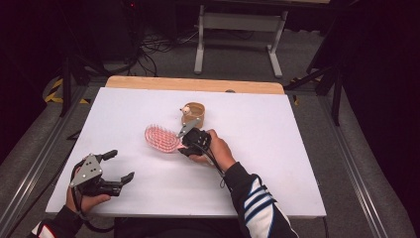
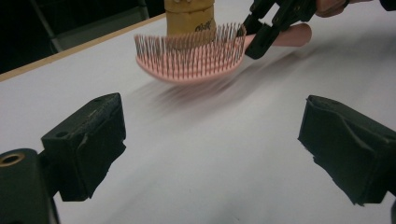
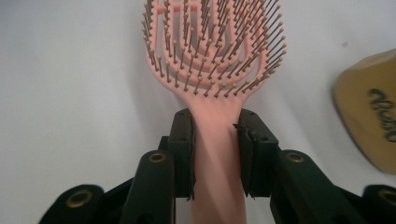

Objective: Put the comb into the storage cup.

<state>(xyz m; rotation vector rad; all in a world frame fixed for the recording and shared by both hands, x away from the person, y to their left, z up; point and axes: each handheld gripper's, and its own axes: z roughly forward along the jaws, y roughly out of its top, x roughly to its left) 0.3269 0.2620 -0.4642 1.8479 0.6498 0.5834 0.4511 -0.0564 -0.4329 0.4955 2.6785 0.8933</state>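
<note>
While I look down from the high view, my right gripper (image 1: 190, 141) pinches the handle of the pink hairbrush (image 1: 162, 138) near the middle of the white table (image 1: 277, 163), its bristled head pointing left, with a small tan cup (image 1: 193, 113) just behind it. My left gripper (image 1: 118, 166) waits well apart near the front left corner, fingers spread and holding nothing

In the left gripper view, my own two fingers (image 2: 88, 140) stand wide apart over bare table, and beyond them the hairbrush (image 2: 191, 58) hovers bristles up in front of the cup (image 2: 189, 16), the other gripper (image 2: 261, 28) clamped at its neck

In the right gripper view, my fingers (image 3: 182, 144) press on both sides of the handle just below the head of the hairbrush (image 3: 215, 51). I judge it light, stiff plastic, smooth enough to twist in the grip, so the narrow neck is the sound place to hold; the bristles would flex and give no purchase
</note>
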